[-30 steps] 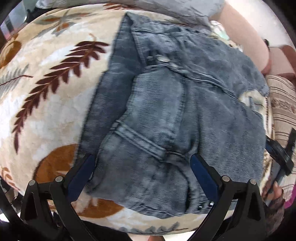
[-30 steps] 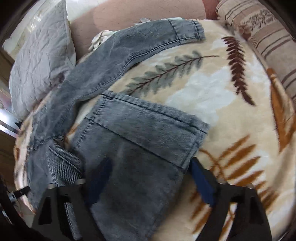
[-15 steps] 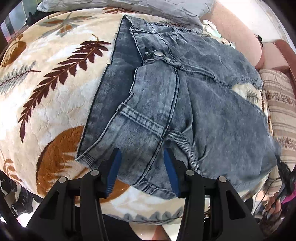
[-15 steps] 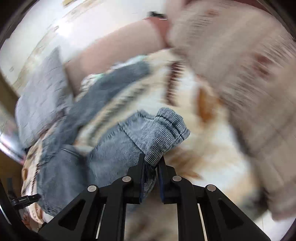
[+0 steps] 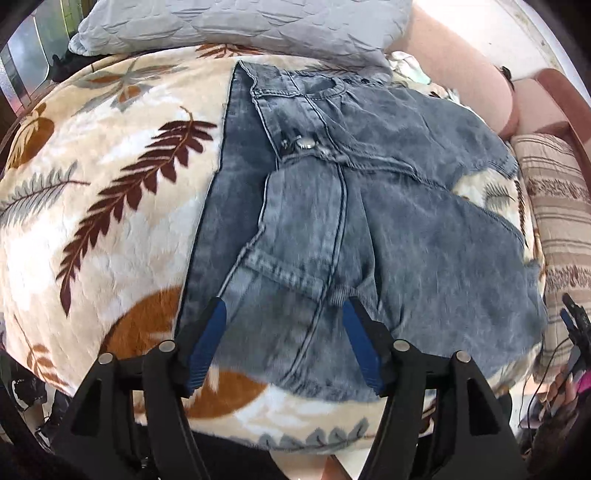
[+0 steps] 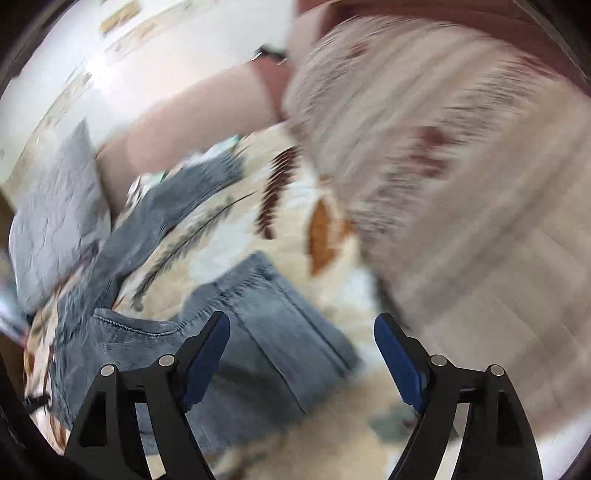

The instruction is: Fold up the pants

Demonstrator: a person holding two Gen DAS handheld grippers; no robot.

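Both grippers loose over the half-folded jeans

The jeans [image 5: 369,229] lie bunched on the leaf-print blanket [image 5: 110,221], waistband toward the grey pillow [image 5: 240,26]. The left gripper [image 5: 282,347] and right gripper [image 6: 301,354] both hang with jaws spread, grasping nothing. I'd pinch a leg hem [image 6: 280,295] squarely, then pull it flat before folding over; the right view is blurred.

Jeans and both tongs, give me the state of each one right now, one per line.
Jeans: lying partly folded on the leaf-print blanket, waist button undone, held by neither tongs.
Left tongs: open, jaws apart over the jeans' near edge.
Right tongs: open, empty, above a jeans leg; view blurred.
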